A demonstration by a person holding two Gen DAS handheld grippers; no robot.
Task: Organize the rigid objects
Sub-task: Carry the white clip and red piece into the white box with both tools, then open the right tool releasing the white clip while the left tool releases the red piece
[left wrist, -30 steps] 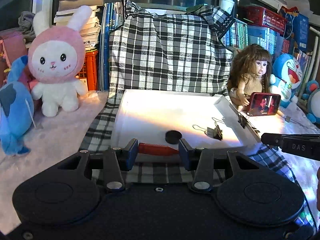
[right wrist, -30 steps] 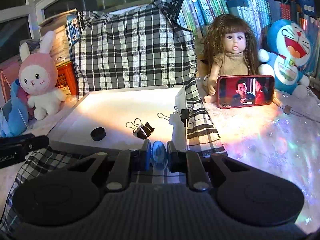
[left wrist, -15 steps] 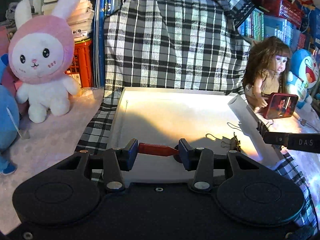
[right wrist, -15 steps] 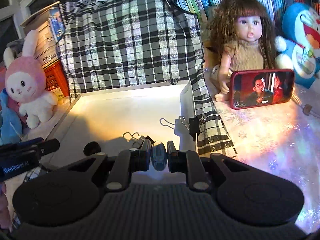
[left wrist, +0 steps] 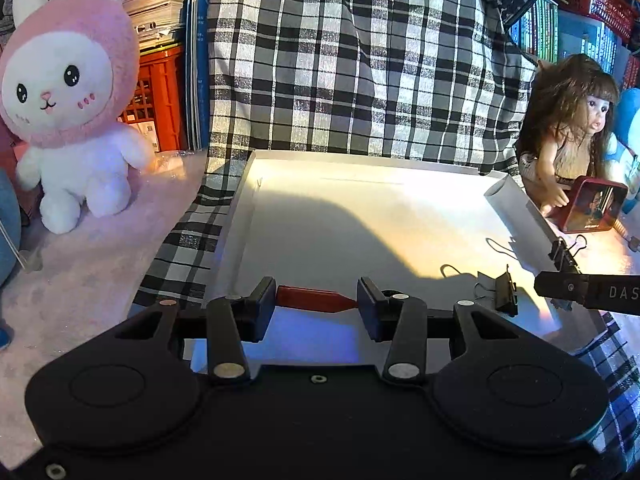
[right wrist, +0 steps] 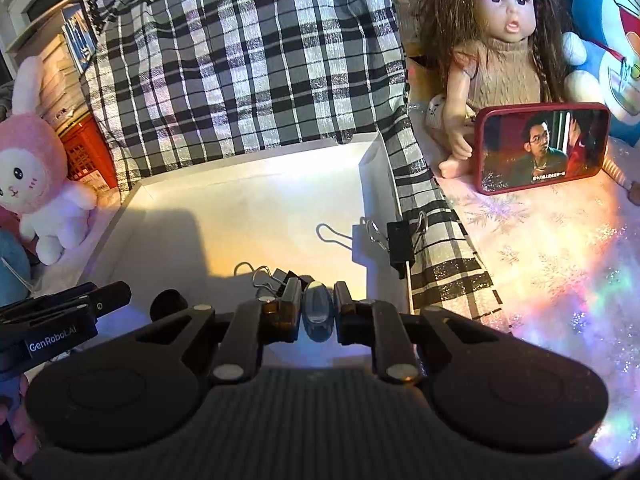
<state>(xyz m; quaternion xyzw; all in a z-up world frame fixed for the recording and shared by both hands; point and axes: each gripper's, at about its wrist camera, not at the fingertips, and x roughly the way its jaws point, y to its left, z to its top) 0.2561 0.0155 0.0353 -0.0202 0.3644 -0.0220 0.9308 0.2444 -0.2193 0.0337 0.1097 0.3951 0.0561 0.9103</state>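
1. 2 hand-held grippers are in frame, both pitched down toward the white tray (left wrist: 360, 216) from its near edge.
2. Left hand-held gripper (left wrist: 316, 303): clamped on a red object (left wrist: 316, 299) lying crosswise between the fingers, held over the tray's near edge. What the object is, I cannot tell.
3. Right hand-held gripper (right wrist: 317, 309): nearly fully closed on a small translucent blue piece (right wrist: 317, 312), gripped upright between the fingers over the tray's near right part.
4. In the right wrist view the left hand-held gripper's finger shows at lower left; a bit of the person's hand (right wrist: 20, 432) shows below it.
5. In the tray: 1 black binder clip (left wrist: 502, 290) lies just ahead of the right hand-held gripper, and a black round cap (right wrist: 168, 302) lies to its left.
6. A 2nd binder clip (right wrist: 400, 242) is clamped on the tray's right wall.
7. Tray sits on a plaid cloth (left wrist: 360, 60) on the bench.
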